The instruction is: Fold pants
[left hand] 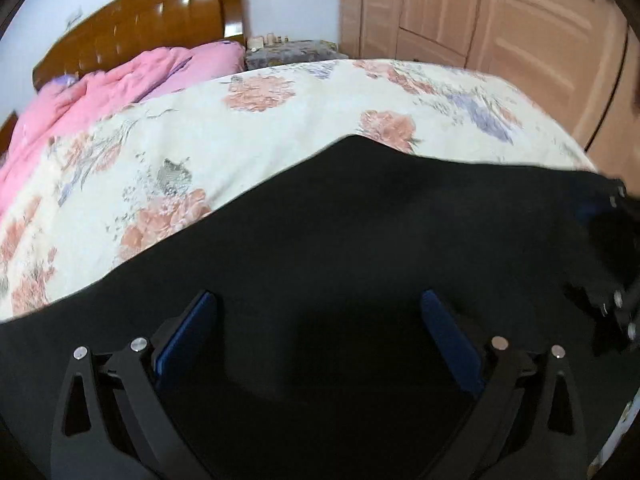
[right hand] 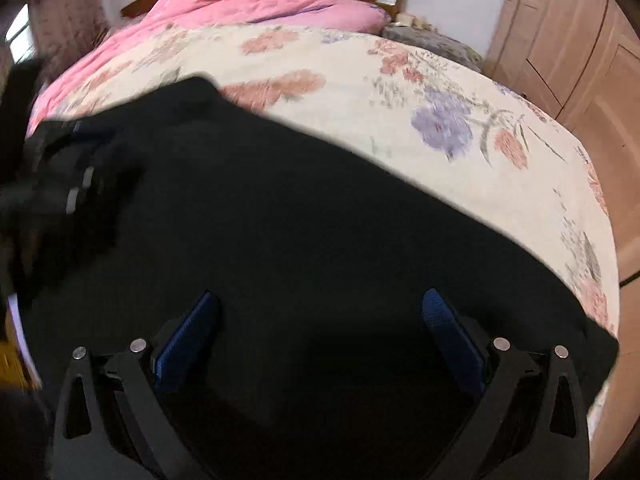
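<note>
Floral-sheeted bed (left hand: 280,128) under spread black pants (left hand: 360,220), pink, probably quilted, bedding (left hand: 100,92) beyond

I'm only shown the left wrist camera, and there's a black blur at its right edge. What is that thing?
Observer: It is the right gripper. Its own camera shows its blue fingers spread wide above the black pants, with nothing gripped.
Operator: Where do the pants end on that side?
Observer: Their right-hand corner lies close to the edge of the flowered bedspread.
</note>
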The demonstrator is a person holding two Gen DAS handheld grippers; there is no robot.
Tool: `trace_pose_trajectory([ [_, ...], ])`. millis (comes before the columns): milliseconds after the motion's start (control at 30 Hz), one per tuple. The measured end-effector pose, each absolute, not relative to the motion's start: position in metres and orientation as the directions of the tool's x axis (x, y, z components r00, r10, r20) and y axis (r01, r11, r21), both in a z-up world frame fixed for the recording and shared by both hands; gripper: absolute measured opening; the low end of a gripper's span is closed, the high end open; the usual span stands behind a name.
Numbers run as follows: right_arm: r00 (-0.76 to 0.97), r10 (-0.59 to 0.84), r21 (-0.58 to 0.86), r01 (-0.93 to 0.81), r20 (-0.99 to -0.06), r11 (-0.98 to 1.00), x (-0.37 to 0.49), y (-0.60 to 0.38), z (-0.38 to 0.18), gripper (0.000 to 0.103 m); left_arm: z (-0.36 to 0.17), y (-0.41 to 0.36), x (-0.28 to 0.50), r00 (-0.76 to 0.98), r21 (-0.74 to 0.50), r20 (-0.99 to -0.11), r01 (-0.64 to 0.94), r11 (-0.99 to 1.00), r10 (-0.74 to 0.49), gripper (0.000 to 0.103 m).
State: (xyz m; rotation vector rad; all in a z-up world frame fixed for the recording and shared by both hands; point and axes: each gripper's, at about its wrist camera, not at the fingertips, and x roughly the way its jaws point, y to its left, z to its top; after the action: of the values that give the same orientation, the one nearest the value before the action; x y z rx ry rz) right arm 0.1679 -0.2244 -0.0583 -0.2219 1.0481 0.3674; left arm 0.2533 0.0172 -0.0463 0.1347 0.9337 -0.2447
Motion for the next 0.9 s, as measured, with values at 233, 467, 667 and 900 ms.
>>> trace_pose_trajectory([
  [233, 0.466, 0.219, 0.013, -0.406, -0.857, 0.914, 0.148, -0.251, -0.057, 0.099, -0.047, 0.015, 0.253, 0.577, 0.023, -0.804, 0.269, 0.963, -0.142, 0.102],
  [467, 0.472, 0.219, 0.004, -0.415, -0.854, 0.91, 0.142, -0.253, -0.055, 0.098, -0.046, 0.016, 0.253, 0.578, 0.017, -0.803, 0.269, 0.963, -0.147, 0.102],
  [667, 0.482, 0.216, -0.004, -0.414, -0.849, 0.91, 0.134, -0.256, -0.054, 0.098, -0.046, 0.015, 0.252, 0.576, 0.01, -0.803, 0.272, 0.962, -0.154, 0.102],
  [900, 0.504, 0.007, -0.186, -0.332, -0.864, 0.925, 0.131, -0.236, -0.031, 0.098, -0.046, 0.014, 0.252, 0.577, 0.01, -0.802, 0.271, 0.963, -0.154, 0.102],
])
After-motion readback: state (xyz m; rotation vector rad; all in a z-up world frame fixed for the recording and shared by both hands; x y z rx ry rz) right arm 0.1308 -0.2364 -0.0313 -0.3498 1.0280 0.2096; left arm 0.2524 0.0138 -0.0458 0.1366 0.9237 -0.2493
